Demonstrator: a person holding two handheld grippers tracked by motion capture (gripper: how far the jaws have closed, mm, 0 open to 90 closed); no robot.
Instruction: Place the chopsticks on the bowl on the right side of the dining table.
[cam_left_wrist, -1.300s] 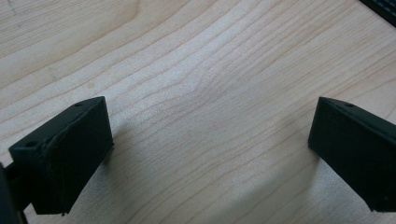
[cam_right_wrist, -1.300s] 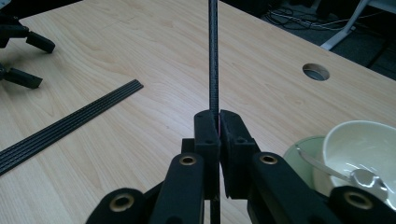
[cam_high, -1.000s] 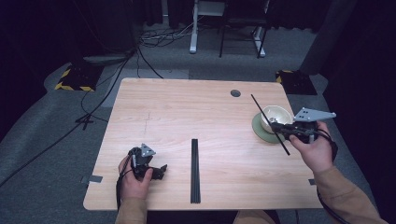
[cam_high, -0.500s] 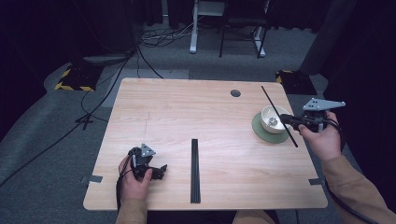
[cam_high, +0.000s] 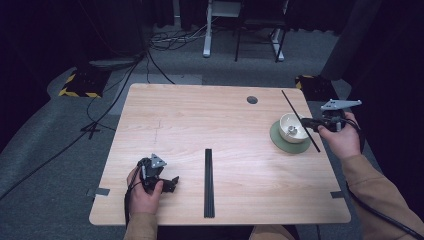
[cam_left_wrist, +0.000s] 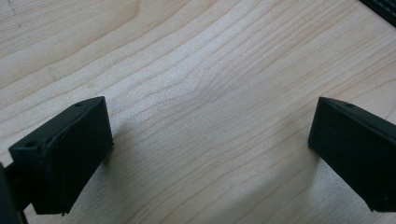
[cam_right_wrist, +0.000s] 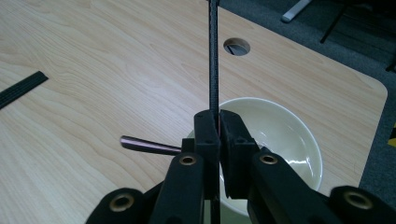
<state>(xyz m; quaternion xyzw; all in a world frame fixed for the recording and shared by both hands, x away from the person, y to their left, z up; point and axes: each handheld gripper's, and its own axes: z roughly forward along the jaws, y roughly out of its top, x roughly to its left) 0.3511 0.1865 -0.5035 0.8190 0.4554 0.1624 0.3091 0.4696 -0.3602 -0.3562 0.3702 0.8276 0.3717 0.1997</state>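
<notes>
**Rod carried out past the bowl at the worktop's right edge**

Since the earlier frames, the right gripper (cam_high: 314, 123) had been carried from over the bowl toward the worktop's right edge, the thin black rod (cam_high: 300, 120) going with it. In the high view the rod was seen slanting from near the far right corner down past the bowl's right side. In the right gripper view the jaws were seen pressed together on the rod (cam_right_wrist: 214, 56), which rose straight up between them. The white bowl (cam_high: 292, 127) was seen standing on a green saucer (cam_high: 280, 142), just left of that gripper. A dark handle (cam_right_wrist: 149, 145) was seen jutting out beside the bowl (cam_right_wrist: 280, 135). The left gripper (cam_high: 167, 184) was held low at the near left of the worktop (cam_high: 200, 120), its jaws spread wide over bare wood and nothing gripped. A black strip (cam_high: 209, 182) was seen lying flat near the front edge, apart from both grippers.
</notes>
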